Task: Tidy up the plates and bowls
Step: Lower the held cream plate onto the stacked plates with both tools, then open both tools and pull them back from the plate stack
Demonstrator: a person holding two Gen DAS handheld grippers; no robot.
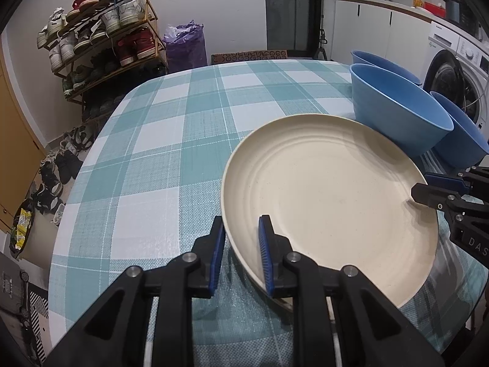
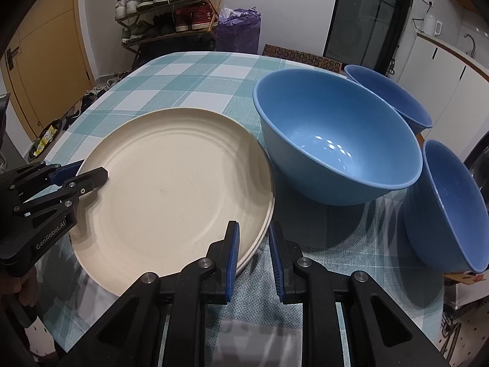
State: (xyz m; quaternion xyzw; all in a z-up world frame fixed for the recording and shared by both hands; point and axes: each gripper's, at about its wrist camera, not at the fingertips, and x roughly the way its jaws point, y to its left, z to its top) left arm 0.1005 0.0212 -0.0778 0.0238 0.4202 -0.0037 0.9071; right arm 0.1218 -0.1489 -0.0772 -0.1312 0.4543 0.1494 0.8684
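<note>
A cream plate (image 1: 330, 195) lies on the checked tablecloth, seemingly on top of a second plate whose rim shows under it in the right wrist view (image 2: 171, 183). My left gripper (image 1: 241, 257) straddles the plate's left rim, jaws open around it. My right gripper (image 2: 253, 257) straddles the plate's right rim, jaws open; it also shows in the left wrist view (image 1: 428, 188). Three blue bowls stand to the right: a large near one (image 2: 336, 134), one behind (image 2: 388, 98), one tilted at the table's right edge (image 2: 452, 205).
The table (image 1: 159, 140) has bare cloth to the left and behind the plate. A shoe rack (image 1: 101, 39) stands beyond the far left corner. A washing machine (image 1: 458, 73) and counter are on the right.
</note>
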